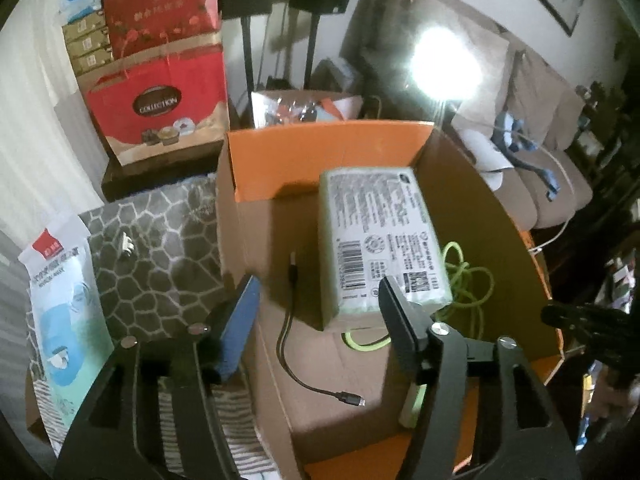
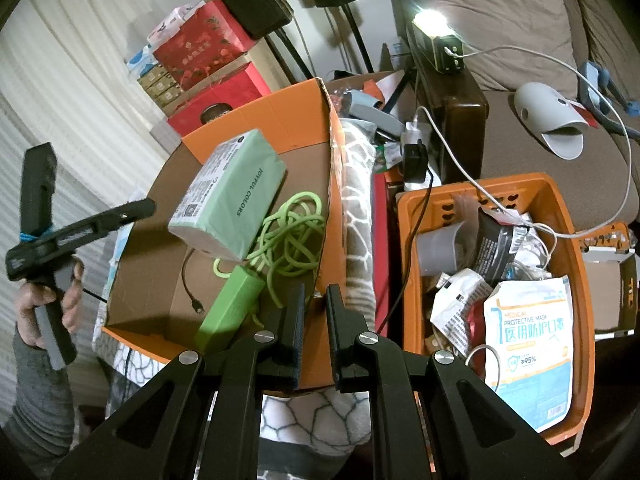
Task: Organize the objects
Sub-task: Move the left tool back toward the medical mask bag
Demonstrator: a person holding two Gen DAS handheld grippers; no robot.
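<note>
tissue pack (image 1: 380, 240) in cardboard box (image 1: 480, 216), between open left jaws

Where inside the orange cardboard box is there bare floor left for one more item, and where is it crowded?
Bare cardboard lies in the orange box left of the green tissue pack, around the thin black cable, and at the near corner beyond the cable's plug. The right side is crowded: green cord and green block sit beside the pack. The orange basket is full.

Pale curtains (image 2: 80, 80), brown sofa (image 2: 520, 20), glaring lamp (image 2: 430, 22)
</note>
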